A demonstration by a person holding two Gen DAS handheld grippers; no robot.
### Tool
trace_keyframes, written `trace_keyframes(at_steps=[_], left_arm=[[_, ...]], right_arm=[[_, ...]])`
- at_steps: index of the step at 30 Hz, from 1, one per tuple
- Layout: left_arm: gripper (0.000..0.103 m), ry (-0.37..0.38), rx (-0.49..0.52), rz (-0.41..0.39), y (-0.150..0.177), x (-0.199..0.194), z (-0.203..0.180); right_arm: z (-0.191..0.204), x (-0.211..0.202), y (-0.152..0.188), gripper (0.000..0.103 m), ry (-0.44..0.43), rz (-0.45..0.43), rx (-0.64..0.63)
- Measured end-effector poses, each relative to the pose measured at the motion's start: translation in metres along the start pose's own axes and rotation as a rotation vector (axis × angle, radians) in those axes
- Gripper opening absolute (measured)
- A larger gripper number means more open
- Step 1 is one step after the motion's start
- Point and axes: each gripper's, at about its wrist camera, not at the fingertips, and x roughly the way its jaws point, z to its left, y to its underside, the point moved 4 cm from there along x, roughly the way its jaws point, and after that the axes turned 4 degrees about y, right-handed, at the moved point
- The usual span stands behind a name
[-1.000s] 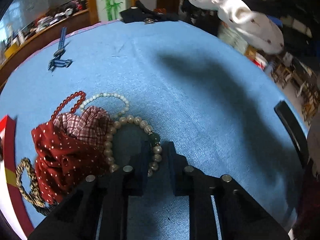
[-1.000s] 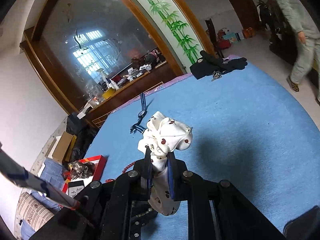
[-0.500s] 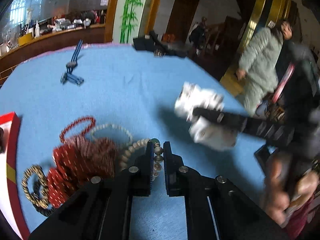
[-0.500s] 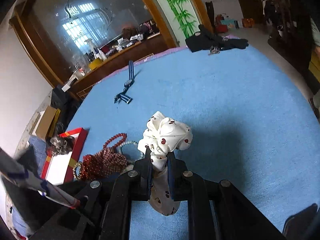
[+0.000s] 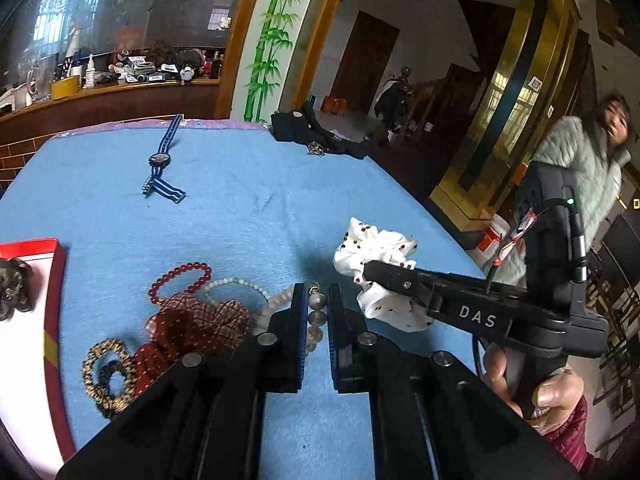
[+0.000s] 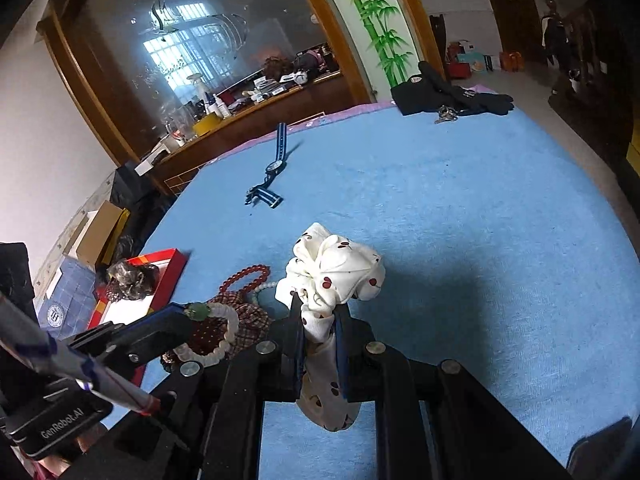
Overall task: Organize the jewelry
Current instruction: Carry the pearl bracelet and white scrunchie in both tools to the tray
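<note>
- Black left gripper (image 5: 313,307) is clamped on a pale round-bead bracelet with a green stone (image 5: 315,312), lifted above the blue tablecloth (image 5: 248,216).
- Black right gripper (image 6: 319,322) is pinched tight on a white fabric scrunchie with dark red cherry print (image 6: 334,270), just right of the bracelet.
- Left of the bracelet, on the cloth, lies a pile: a red checked fabric scrunchie (image 5: 200,320), a red bead bracelet (image 5: 180,282), a white pearl bracelet (image 5: 234,283) and a braided gold-and-black hair tie (image 5: 105,376).
- Farther left of the bracelet sits a red-rimmed white box (image 5: 30,352).
- Beyond the bracelet, well apart, lies a blue striped-strap wristwatch (image 5: 161,164).
</note>
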Motion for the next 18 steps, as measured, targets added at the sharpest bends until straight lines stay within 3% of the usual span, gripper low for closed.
trace_keyframes(at_steps=[18], left_arm=[[0.008, -0.013, -0.030, -0.063, 0.013, -0.061, 0.034]], right_arm=[[0.062, -0.013, 0.029, 0.014, -0.041, 0.017, -0.068]])
